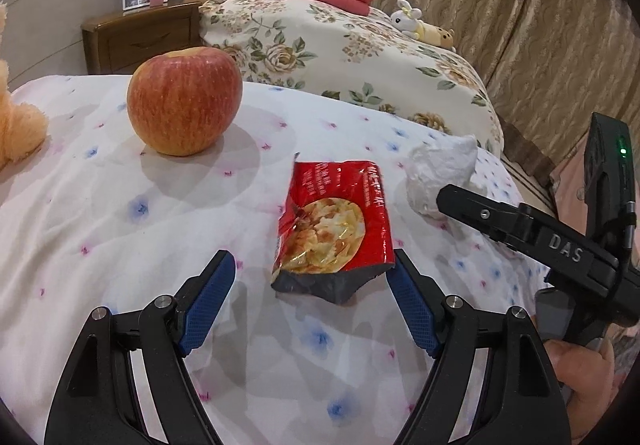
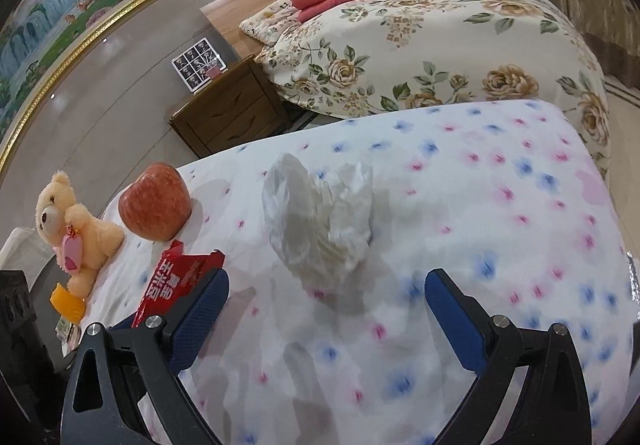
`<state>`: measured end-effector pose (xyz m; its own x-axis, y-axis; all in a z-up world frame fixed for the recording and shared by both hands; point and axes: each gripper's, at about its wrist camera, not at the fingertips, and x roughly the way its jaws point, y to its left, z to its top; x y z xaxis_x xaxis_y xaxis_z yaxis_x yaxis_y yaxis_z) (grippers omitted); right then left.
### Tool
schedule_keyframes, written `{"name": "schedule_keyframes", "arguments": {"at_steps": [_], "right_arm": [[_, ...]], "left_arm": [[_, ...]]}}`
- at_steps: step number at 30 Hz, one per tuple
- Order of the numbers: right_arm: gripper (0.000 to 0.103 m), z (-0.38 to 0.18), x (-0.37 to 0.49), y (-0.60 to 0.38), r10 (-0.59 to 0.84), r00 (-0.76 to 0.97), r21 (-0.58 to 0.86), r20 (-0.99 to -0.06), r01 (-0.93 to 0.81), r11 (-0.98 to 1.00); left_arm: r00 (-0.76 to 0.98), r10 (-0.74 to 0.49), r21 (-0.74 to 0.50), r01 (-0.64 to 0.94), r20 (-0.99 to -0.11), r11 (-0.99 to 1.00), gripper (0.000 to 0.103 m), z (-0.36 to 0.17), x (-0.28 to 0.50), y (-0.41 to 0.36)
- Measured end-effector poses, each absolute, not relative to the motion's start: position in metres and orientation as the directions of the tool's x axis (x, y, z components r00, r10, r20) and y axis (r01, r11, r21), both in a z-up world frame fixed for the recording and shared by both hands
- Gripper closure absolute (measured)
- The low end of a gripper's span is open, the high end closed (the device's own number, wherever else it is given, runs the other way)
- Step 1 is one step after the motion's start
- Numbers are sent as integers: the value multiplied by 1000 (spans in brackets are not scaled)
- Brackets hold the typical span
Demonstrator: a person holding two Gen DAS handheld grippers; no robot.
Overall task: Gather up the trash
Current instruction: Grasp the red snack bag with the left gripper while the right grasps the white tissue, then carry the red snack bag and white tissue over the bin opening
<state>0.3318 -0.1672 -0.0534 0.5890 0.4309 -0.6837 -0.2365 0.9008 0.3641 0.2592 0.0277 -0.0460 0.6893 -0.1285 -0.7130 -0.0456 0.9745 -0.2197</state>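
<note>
A torn red snack packet (image 1: 332,229) lies flat on the white flowered bedspread (image 1: 120,229). My left gripper (image 1: 312,277) is open, its blue pads on either side of the packet's near dark end, the right pad close to its corner. A crumpled white tissue (image 1: 440,173) lies to the packet's right. In the right wrist view the same tissue (image 2: 320,221) sits just ahead of my open right gripper (image 2: 326,291), with nothing between its pads. The red packet (image 2: 176,281) shows behind that gripper's left finger.
A red apple (image 1: 184,101) stands at the back left, a plush bear (image 2: 76,229) and an orange piece (image 2: 68,303) beyond it. A second bed with a floral quilt (image 1: 340,57), a wooden nightstand (image 1: 140,39) and curtains stand behind. A hand (image 1: 580,377) holds the right gripper.
</note>
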Motion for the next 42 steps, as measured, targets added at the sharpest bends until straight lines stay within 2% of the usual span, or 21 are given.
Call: {"name": "schedule_keyframes", "arguments": {"at_steps": [2,3,5,6,7,8,11,13,26,42], "right_arm": [[9,-53,336,-165,424,593,356,-685,-235,905],[13,-54,337,-164,419,594,351,-686,-235,907],[36,-55,340,-162,402,594,331,-697,-231,915],[42,-56,340,-161,398,594,327,-699,-230,917],[54,-56,339,-161,404,595,331,-695,-234,914],[62,-56,337,-162,413,594,338,-690,-240,910],[67,-56,330,-164,418,597,344,-685,-240,908],[68,-56,322,-165,422,597,351,-683,-239,905],[68,-47,244,-194,448,615,412,-649,-211,887],[68,-38,169,-242,397,683,432,-613,-131,892]], "left_arm": [[694,-133,-223,-40,-707,974,24,-45,260,28],[699,-136,-223,-34,-702,974,32,-45,261,27],[699,-151,-226,-15,-699,974,44,-45,261,25],[695,-158,-227,-7,-702,974,56,-45,262,24],[690,-166,-229,1,-705,974,64,-46,263,23],[690,-169,-229,4,-704,973,67,-46,263,23],[697,-180,-239,12,-694,971,76,-45,262,24],[703,-181,-238,16,-688,971,83,-43,259,24],[711,-191,-216,56,-677,975,84,-31,205,6],[696,-259,-215,152,-670,965,86,-24,152,-38]]}}
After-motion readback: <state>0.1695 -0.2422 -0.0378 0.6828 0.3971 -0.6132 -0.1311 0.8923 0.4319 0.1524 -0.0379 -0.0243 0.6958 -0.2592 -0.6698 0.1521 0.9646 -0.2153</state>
